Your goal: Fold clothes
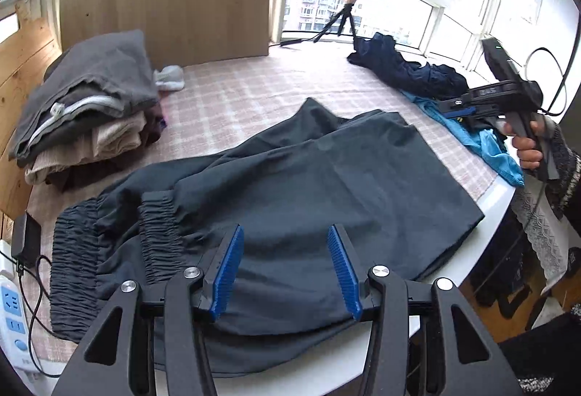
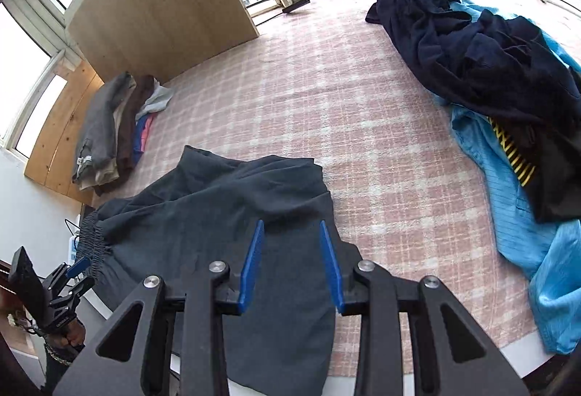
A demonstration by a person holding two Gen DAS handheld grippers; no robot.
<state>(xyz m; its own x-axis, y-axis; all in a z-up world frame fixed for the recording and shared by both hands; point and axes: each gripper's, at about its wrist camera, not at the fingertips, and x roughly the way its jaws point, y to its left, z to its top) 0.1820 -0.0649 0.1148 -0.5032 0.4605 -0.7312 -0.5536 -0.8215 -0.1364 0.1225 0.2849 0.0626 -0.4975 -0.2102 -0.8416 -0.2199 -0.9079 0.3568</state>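
The dark trousers lay spread across the lower middle of both frames on the pink-checked bench, their long axis running from the elastic waistband at lower left toward the hem at right. The left hand-held gripper hovered directly over the seat, jaws released and holding nothing, seemingly the nearer one; the right hand-held gripper hung likewise released above the leg end. Folded clothes sat at left, an unfolded heap at upper right. No writing was legible.
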